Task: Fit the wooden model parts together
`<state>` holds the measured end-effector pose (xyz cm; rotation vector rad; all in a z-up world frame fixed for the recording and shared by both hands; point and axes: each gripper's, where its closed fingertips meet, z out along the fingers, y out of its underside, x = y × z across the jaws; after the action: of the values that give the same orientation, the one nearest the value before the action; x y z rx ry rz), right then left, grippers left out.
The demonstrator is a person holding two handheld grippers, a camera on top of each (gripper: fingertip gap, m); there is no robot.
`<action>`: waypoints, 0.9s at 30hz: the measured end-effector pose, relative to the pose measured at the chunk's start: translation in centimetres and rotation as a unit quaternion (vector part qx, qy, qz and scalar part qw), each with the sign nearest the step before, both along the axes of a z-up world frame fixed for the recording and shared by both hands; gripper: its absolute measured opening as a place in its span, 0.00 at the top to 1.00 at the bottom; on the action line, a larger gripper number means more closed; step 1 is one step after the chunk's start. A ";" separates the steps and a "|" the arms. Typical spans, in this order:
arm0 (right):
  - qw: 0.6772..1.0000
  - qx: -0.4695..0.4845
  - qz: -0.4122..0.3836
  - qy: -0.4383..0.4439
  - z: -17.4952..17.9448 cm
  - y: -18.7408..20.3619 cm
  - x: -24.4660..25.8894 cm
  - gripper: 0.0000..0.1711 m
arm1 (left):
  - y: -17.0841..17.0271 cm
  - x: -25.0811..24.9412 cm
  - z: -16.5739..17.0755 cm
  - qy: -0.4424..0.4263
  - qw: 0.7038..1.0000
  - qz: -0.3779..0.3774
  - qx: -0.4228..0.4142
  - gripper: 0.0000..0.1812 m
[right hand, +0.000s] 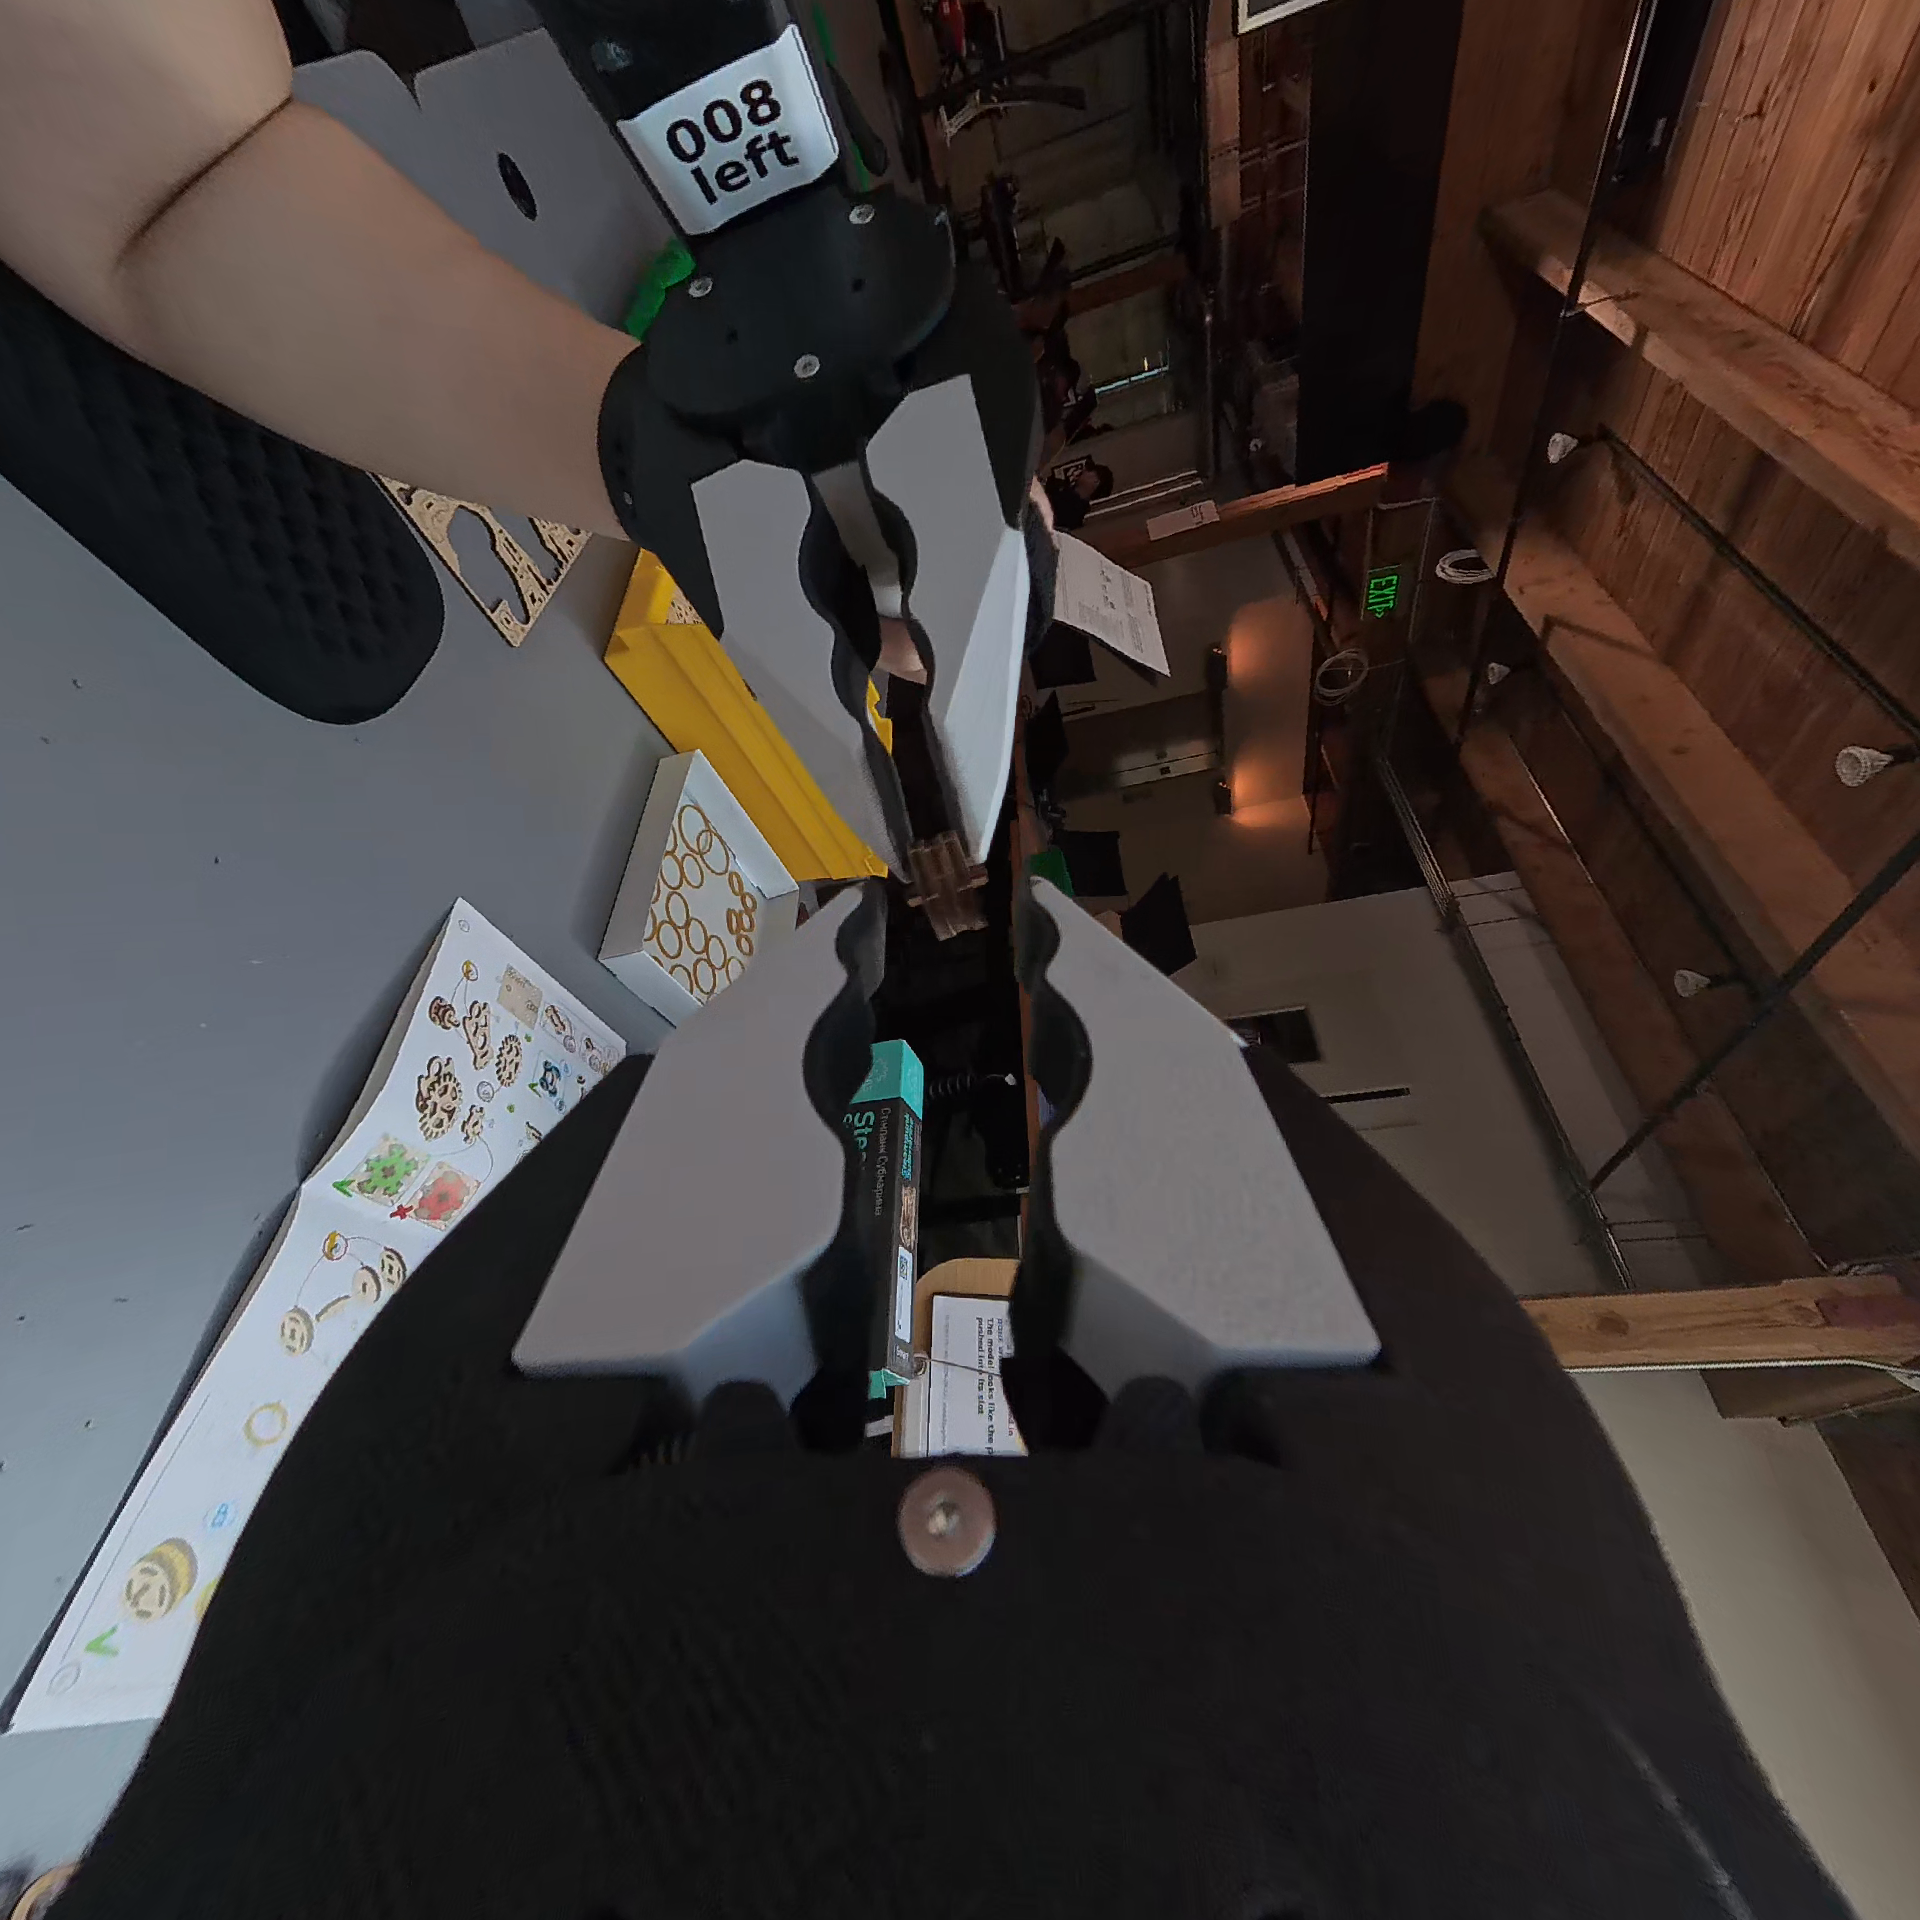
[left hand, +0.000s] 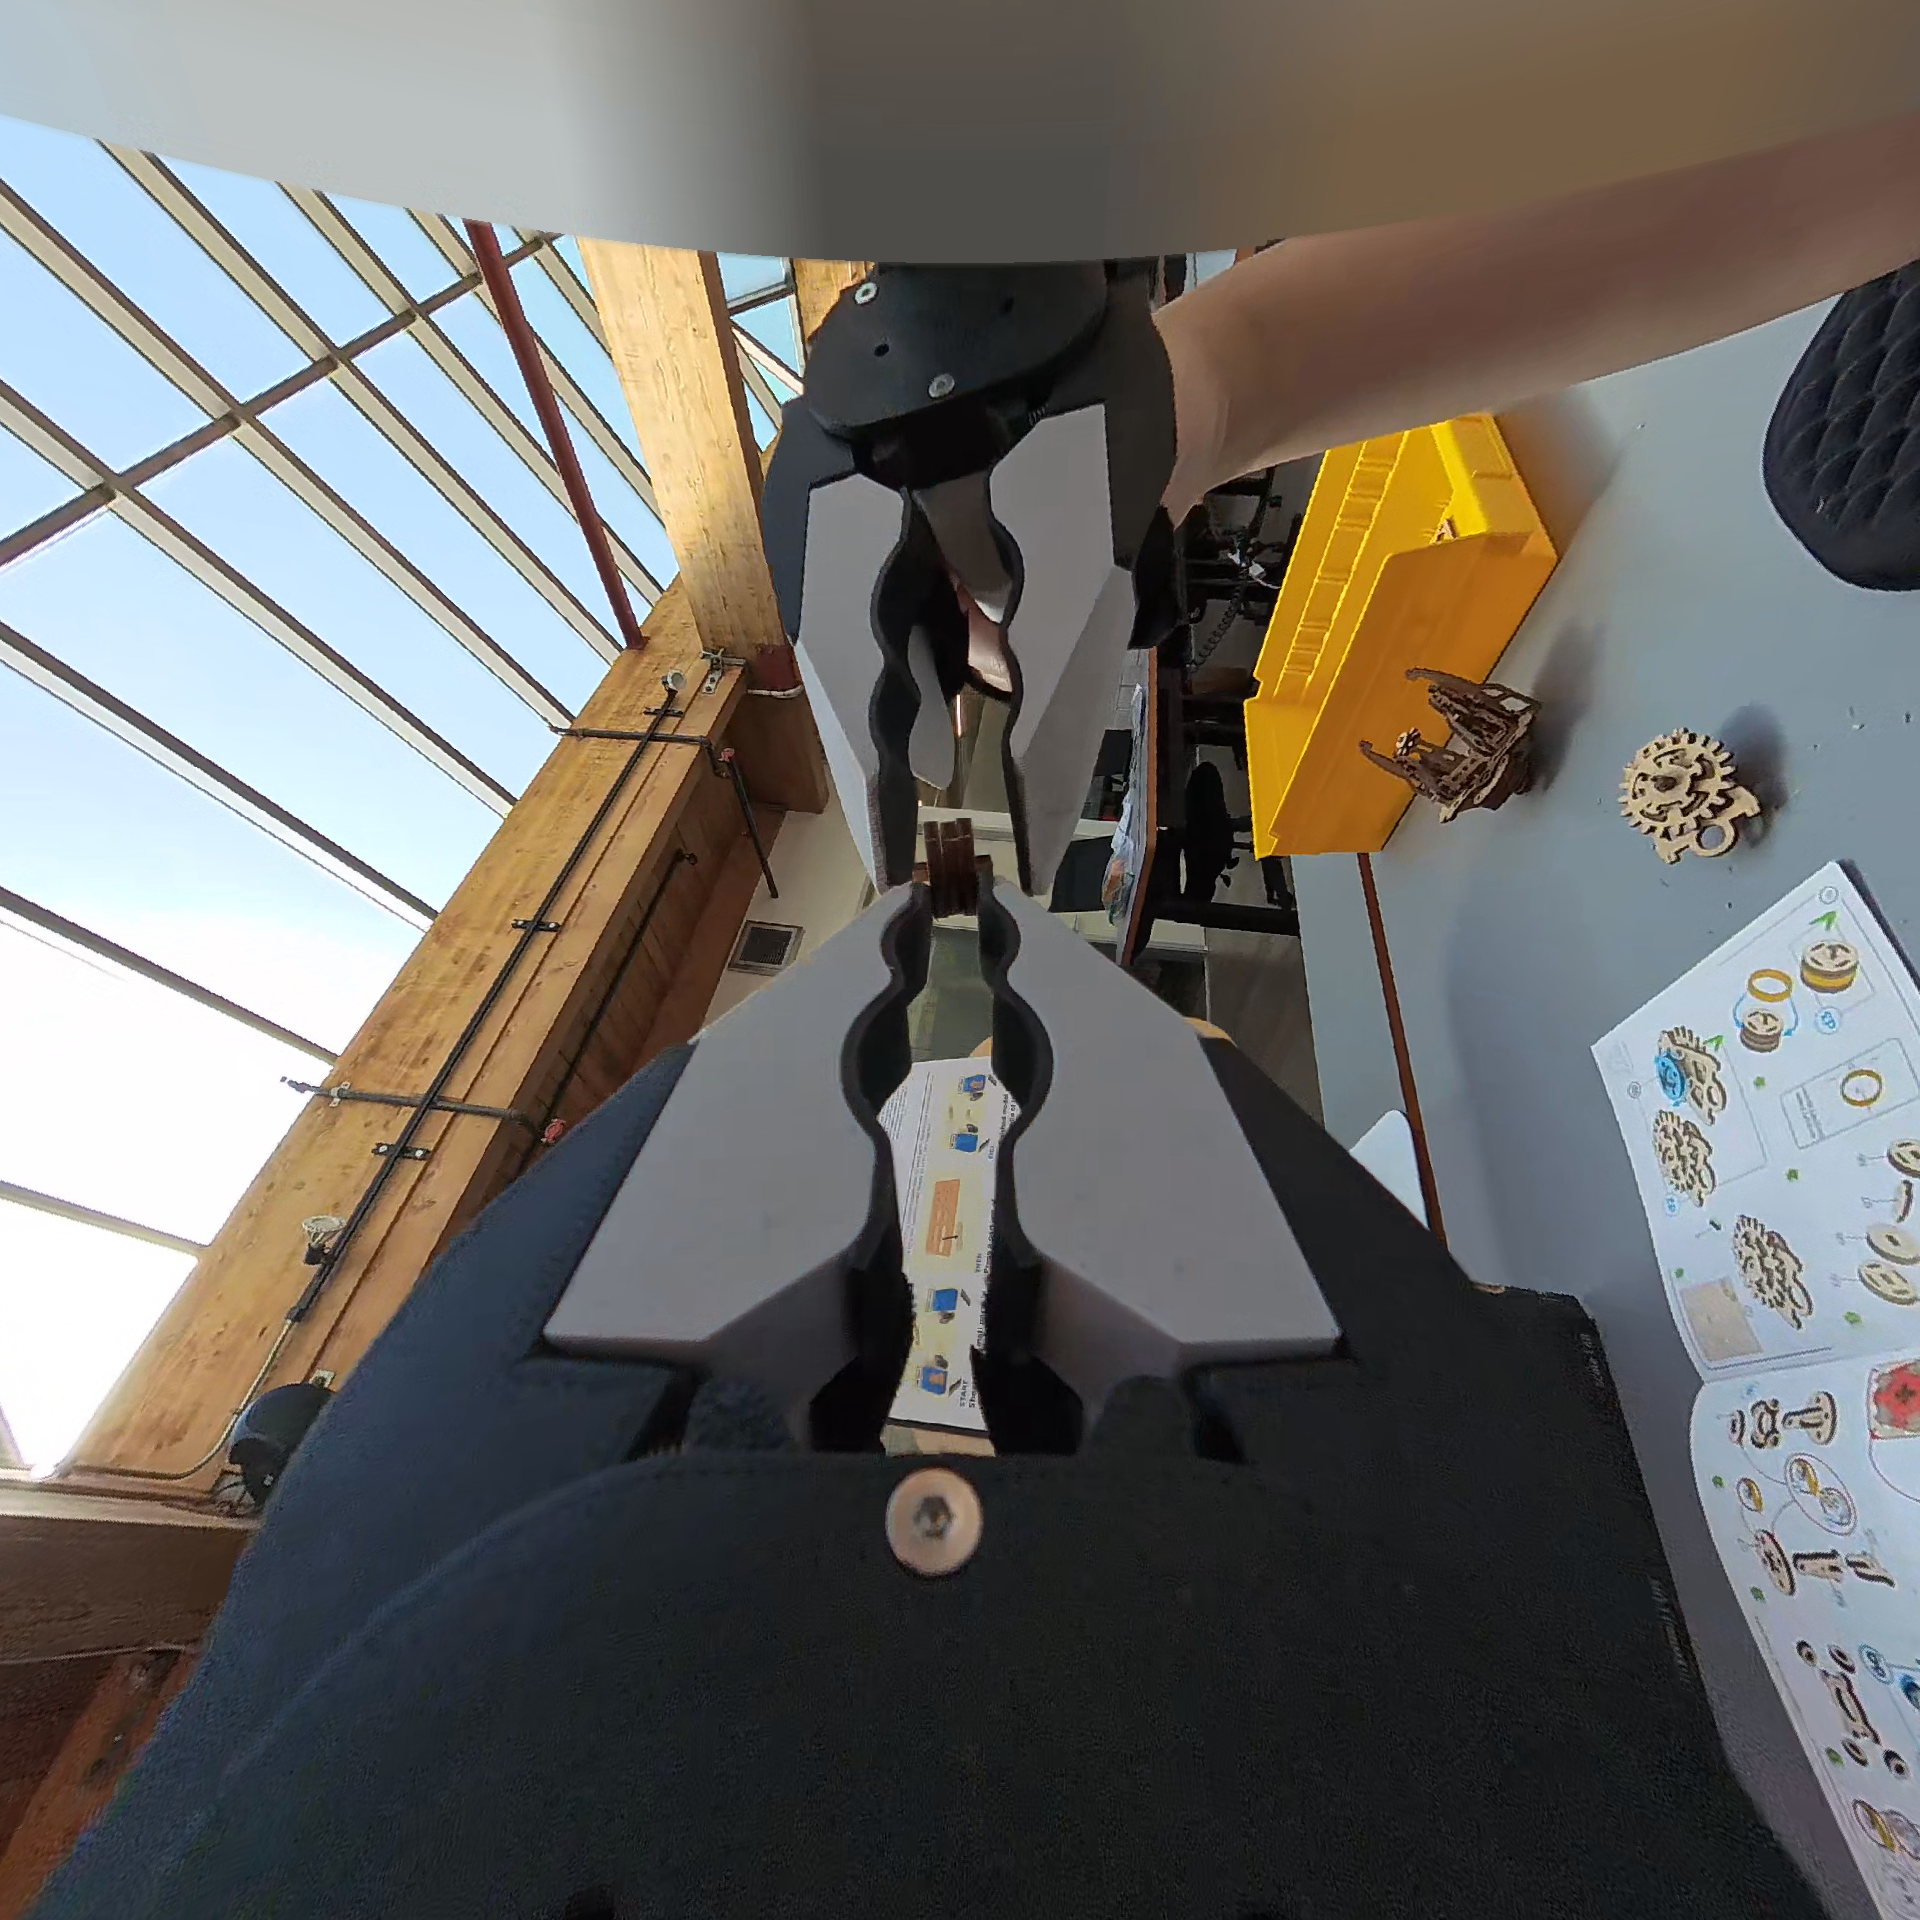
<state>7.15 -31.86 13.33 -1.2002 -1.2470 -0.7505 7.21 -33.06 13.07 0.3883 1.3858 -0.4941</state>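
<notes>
A small wooden part point(left hand: 954, 871) made of stacked discs is pinched at the tips of my left gripper point(left hand: 951, 906), which is shut on it and holds it up in the air, above the table. My right gripper point(left hand: 958, 831) comes in from the opposite side, tip to tip with the left. In the right wrist view my right gripper point(right hand: 951, 899) is open, and its fingertips stand on either side of the wooden part point(right hand: 943, 891). The left gripper point(right hand: 940, 854) grips that part from above. A person's forearm point(right hand: 343, 281) holds the left gripper.
On the grey table point(left hand: 1558, 935) lie a wooden gear assembly point(left hand: 1688, 795), a dark wooden frame model point(left hand: 1465, 743), a yellow bin point(left hand: 1392, 644), an open instruction booklet point(left hand: 1766, 1143) and a black padded mat point(left hand: 1849, 436). A box of wooden rings point(right hand: 707, 894) and a cut-out wooden sheet point(right hand: 499, 561) also lie there. Only a small space, under 4 cm, lies between the two pairs of fingers. The wooden gear assembly point(left hand: 1688, 795) is about 35 cm from both grippers' fingertips.
</notes>
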 end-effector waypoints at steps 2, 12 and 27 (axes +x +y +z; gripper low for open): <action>1.000 0.001 -0.003 -0.006 -0.1 0.1 0.1 0.87 | 0.0 -0.2 0.1 -0.016 1.000 0.004 0.011 0.96; 0.991 0.043 -0.080 -0.098 -0.1 0.4 0.3 0.90 | 0.1 -0.3 -0.1 0.005 1.000 0.011 0.011 0.96; 0.939 -0.043 -0.324 -0.108 -3.2 4.1 5.0 0.88 | -0.1 0.8 -1.2 0.154 0.983 -0.049 -0.090 0.97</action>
<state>12.19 -27.72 10.14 -1.6637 -1.0613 -1.3479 8.01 -33.20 11.92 0.2393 1.6097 -0.7802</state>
